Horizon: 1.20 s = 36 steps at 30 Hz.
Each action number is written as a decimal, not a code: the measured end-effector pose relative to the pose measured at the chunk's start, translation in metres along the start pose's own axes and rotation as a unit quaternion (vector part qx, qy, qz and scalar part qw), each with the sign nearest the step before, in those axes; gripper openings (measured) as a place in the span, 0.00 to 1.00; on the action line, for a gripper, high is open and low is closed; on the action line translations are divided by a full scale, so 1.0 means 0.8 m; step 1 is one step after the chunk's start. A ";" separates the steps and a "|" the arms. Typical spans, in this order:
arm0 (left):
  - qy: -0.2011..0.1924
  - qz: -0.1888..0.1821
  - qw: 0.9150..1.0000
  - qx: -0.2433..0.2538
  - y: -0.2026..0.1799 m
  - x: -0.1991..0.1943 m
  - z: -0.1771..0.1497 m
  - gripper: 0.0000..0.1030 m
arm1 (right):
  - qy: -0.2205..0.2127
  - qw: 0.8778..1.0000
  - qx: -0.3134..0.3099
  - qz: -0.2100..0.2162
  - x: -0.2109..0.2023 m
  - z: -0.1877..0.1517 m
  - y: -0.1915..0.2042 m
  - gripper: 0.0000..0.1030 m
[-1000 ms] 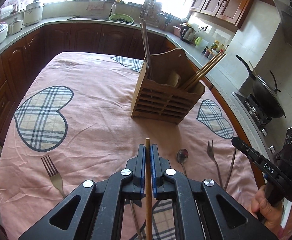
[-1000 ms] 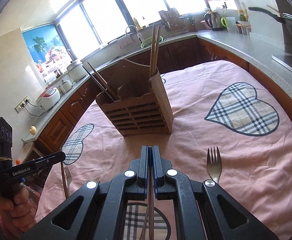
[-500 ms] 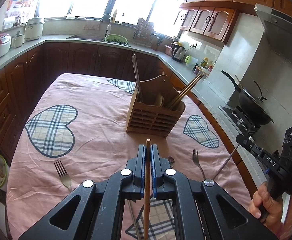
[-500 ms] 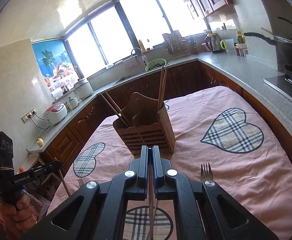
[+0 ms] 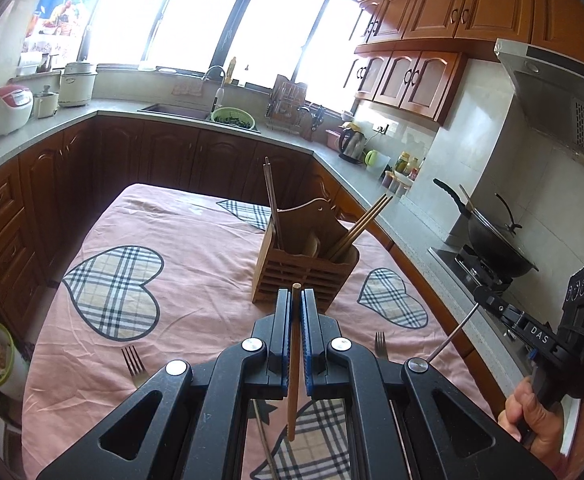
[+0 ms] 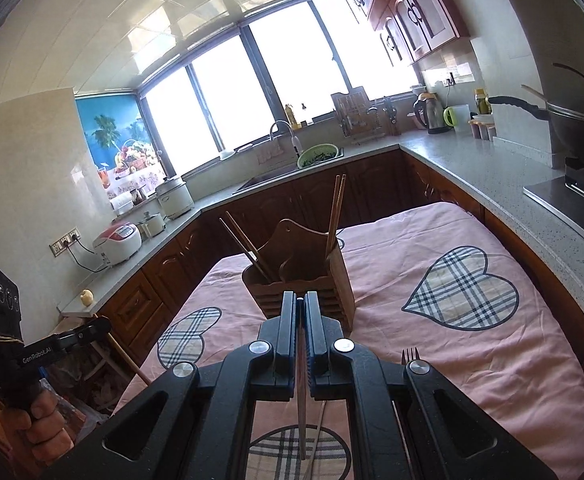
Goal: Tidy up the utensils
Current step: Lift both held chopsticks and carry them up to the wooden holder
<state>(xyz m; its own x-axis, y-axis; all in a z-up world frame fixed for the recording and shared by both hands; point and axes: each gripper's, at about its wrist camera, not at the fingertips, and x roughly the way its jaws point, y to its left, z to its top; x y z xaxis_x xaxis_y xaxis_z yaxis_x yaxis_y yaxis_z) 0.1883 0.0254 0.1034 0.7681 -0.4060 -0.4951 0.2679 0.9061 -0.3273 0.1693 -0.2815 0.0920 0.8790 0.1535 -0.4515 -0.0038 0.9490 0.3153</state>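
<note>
My left hand-held gripper clamped a wooden chopstick; my right clamped a metal one.
The wooden holder stood straight ahead of both, chopsticks lengthwise along the fingers.

1. A pink cloth with plaid hearts covered the table.
2. A wok sat on the stove at the right.
3. A kettle stood on the counter near a green colander by the sink.
4. A rice cooker stood at the left.
</note>
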 end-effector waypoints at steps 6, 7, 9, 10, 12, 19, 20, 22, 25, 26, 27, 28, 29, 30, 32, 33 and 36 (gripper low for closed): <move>-0.015 -0.005 1.000 -0.002 0.004 -0.005 0.003 0.03 | -0.010 1.000 0.001 0.004 -0.003 0.004 0.002 0.04; -0.018 -0.006 1.000 -0.002 0.005 -0.006 0.004 0.03 | -0.012 1.000 0.001 0.004 -0.003 0.005 0.001 0.04; -0.022 -0.006 1.000 -0.002 0.007 -0.007 0.006 0.03 | -0.014 1.000 0.002 0.005 -0.003 0.007 0.001 0.04; -0.024 -0.007 1.000 -0.002 0.007 -0.007 0.007 0.03 | -0.016 1.000 0.002 0.005 -0.003 0.007 0.001 0.04; -0.027 -0.009 1.000 -0.004 0.010 -0.006 0.009 0.03 | -0.018 1.000 0.003 0.006 -0.003 0.009 0.000 0.04; -0.042 -0.014 0.999 -0.006 0.016 -0.005 0.019 0.03 | -0.027 1.000 0.005 0.005 -0.002 0.016 -0.001 0.04; -0.045 -0.014 0.999 -0.007 0.016 -0.005 0.020 0.03 | -0.028 1.000 0.005 0.004 -0.001 0.017 0.000 0.04; -0.050 -0.015 0.999 -0.008 0.018 -0.004 0.024 0.03 | -0.030 1.000 0.006 0.005 0.001 0.021 -0.001 0.04; -0.059 -0.016 0.998 -0.013 0.021 0.001 0.032 0.03 | -0.034 0.999 0.004 0.005 0.007 0.028 -0.002 0.04; -0.061 -0.017 0.998 -0.014 0.022 0.003 0.035 0.03 | -0.036 0.999 0.004 0.005 0.008 0.030 -0.002 0.04; -0.065 -0.017 0.998 -0.014 0.023 0.004 0.038 0.03 | -0.037 0.999 0.004 0.006 0.010 0.033 -0.002 0.04; -0.069 -0.017 0.997 -0.014 0.024 0.006 0.041 0.03 | -0.040 0.999 0.004 0.006 0.013 0.037 -0.002 0.04; -0.073 -0.017 0.997 -0.013 0.025 0.008 0.044 0.03 | -0.042 0.999 0.005 0.007 0.015 0.041 -0.003 0.04; -0.076 -0.017 0.997 -0.012 0.025 0.011 0.049 0.03 | -0.045 0.999 0.005 0.008 0.017 0.045 -0.003 0.04; -0.084 -0.018 0.996 -0.010 0.025 0.016 0.057 0.03 | -0.052 0.999 0.006 0.009 0.021 0.054 -0.003 0.04; -0.089 -0.018 0.996 -0.009 0.024 0.018 0.061 0.03 | -0.056 0.998 0.006 0.010 0.023 0.059 -0.004 0.04; -0.102 -0.019 0.995 -0.007 0.024 0.028 0.072 0.03 | -0.070 0.997 0.005 0.011 0.029 0.076 -0.004 0.04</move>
<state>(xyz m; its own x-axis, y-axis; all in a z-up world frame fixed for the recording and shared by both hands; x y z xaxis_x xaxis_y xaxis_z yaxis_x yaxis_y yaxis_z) 0.2444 0.0408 0.1326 0.8597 -0.4070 -0.3086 0.2933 0.8880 -0.3541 0.2184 -0.2974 0.1312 0.9365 0.1343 -0.3240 -0.0198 0.9426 0.3334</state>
